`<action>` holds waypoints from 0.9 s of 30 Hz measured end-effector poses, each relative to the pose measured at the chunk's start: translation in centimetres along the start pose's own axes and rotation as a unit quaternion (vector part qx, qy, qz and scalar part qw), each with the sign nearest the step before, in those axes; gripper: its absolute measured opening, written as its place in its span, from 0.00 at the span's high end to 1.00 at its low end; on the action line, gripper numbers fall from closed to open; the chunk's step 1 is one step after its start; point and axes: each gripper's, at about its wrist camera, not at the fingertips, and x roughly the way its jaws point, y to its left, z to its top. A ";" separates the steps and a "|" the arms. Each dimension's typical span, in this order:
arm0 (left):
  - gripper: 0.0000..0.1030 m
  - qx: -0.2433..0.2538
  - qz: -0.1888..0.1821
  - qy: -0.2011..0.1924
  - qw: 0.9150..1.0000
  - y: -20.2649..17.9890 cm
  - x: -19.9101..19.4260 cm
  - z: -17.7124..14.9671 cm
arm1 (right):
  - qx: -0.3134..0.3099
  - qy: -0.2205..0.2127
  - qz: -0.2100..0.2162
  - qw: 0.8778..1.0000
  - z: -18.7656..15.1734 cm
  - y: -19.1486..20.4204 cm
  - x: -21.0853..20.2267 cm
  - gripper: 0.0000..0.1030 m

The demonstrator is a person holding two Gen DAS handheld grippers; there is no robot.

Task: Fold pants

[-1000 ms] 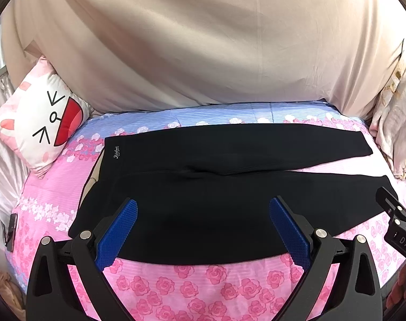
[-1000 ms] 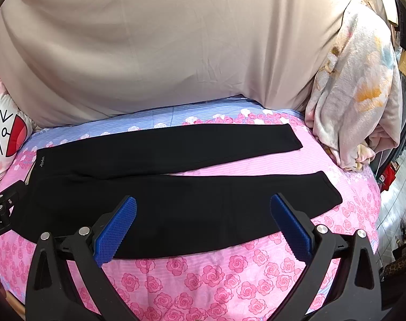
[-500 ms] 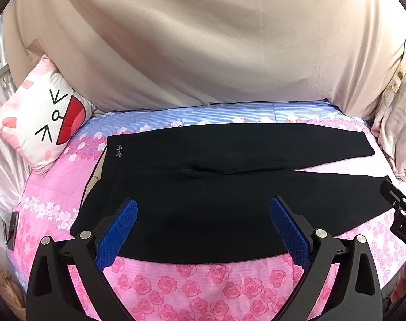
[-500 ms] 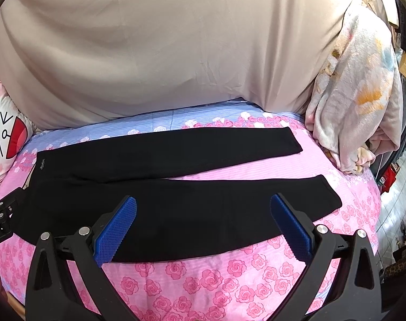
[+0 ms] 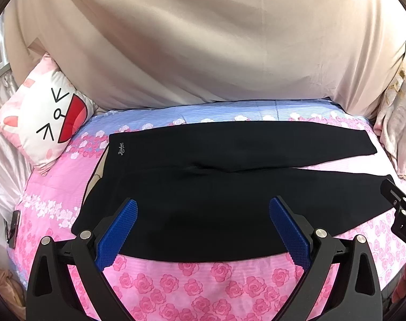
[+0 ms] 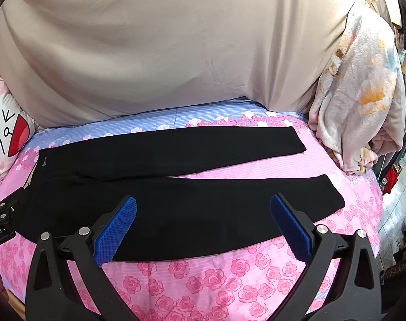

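Both wrist views above shared pants [image 5: 203, 187]

One pants [image 5: 203, 187], one pillow [image 5: 45, 123], two hand-held grippers [image 5: 203, 208].

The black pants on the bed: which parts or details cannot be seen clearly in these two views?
- Small logo near the waistband: too small to read, both views.
- Near hem of the pants: partly hidden behind the left gripper fingers.
- In the right wrist view, the right gripper hides it likewise.
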 end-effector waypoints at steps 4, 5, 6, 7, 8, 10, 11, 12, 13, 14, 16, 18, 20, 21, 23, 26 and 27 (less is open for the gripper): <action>0.06 0.000 0.000 0.000 1.000 0.1 0.0 -0.1 | -0.002 0.000 0.000 1.000 0.0 0.1 0.0 0.05; 0.06 -0.001 -0.001 -0.001 1.000 0.2 0.0 -0.1 | -0.003 0.000 0.001 1.000 -0.1 0.1 0.0 0.05; 0.06 -0.001 -0.001 -0.001 1.000 0.2 0.0 -0.1 | -0.003 0.000 0.001 1.000 -0.1 0.2 0.0 0.05; 0.06 -0.001 -0.001 -0.001 1.000 0.2 0.0 -0.1 | -0.005 0.000 0.001 1.000 -0.2 0.3 0.0 0.05; 0.06 -0.001 -0.002 -0.001 1.000 0.3 0.0 -0.1 | -0.006 0.000 0.001 1.000 -0.3 0.5 0.0 0.05; 0.06 -0.001 0.001 -0.001 1.000 0.2 0.0 -0.1 | -0.007 0.000 0.002 1.000 -0.3 0.6 0.0 0.05; 0.06 -0.002 0.000 0.000 1.000 0.3 0.0 -0.2 | -0.007 0.000 0.003 1.000 -0.3 0.7 0.0 0.05; 0.06 -0.002 0.002 0.000 1.000 0.2 0.0 -0.2 | -0.007 0.000 0.003 1.000 -0.3 0.7 0.0 0.05; 0.06 -0.002 0.002 0.000 1.000 0.2 0.0 -0.2 | -0.008 0.001 0.003 1.000 -0.3 0.7 0.0 0.05; 0.06 -0.003 0.001 0.000 1.000 0.3 0.0 -0.2 | -0.008 0.001 0.003 1.000 -0.3 0.7 0.0 0.05; 0.06 -0.004 0.002 0.000 1.000 0.3 0.0 -0.3 | -0.009 0.002 0.003 1.000 -0.3 0.9 0.1 0.05; 0.06 -0.004 0.003 0.001 1.000 0.4 0.0 -0.3 | -0.010 0.001 0.003 1.000 -0.3 1.0 0.1 0.05; 0.06 -0.004 0.002 0.001 1.000 0.4 0.0 -0.3 | -0.010 0.002 0.003 1.000 -0.2 1.1 0.1 0.05; 0.06 -0.003 0.002 0.000 1.000 0.5 0.0 -0.3 | -0.011 0.002 0.003 1.000 -0.2 1.1 0.1 0.05; 0.06 -0.003 0.001 0.001 1.000 0.6 0.0 -0.3 | -0.012 0.003 0.004 1.000 -0.1 1.1 0.2 0.05; 0.06 -0.004 0.000 0.002 1.000 0.7 0.1 -0.2 | -0.011 0.004 0.005 1.000 -0.1 1.2 0.3 0.05; 0.06 -0.004 0.000 0.001 1.000 0.7 0.1 -0.2 | -0.012 0.004 0.005 1.000 0.0 1.2 0.3 0.05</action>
